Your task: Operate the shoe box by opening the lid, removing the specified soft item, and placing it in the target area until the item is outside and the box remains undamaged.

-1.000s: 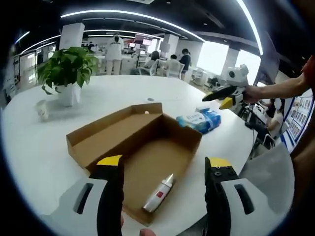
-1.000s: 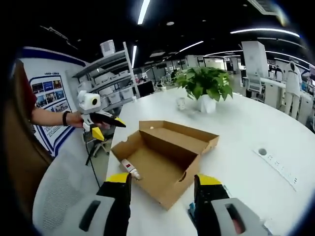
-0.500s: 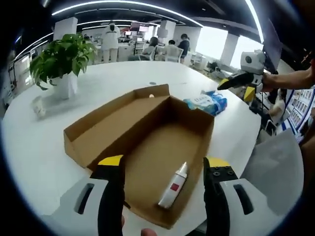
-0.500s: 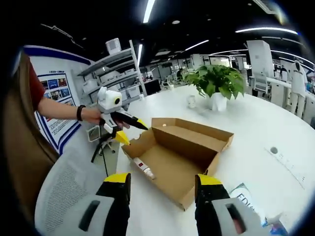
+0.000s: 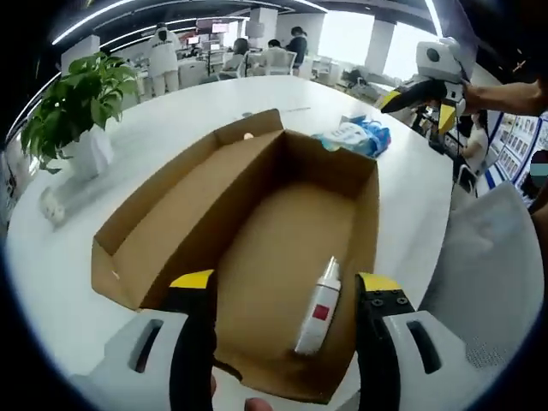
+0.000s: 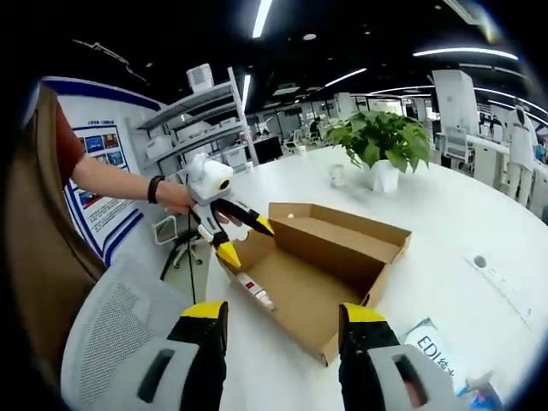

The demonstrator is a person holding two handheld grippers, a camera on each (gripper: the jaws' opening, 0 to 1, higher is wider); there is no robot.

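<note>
Both grippers have jaws apart, so the left gripper, poised above the open shoe box on the worktop, should descend straight, clear of the cardboard walls, toward the small bottle inside.
</note>
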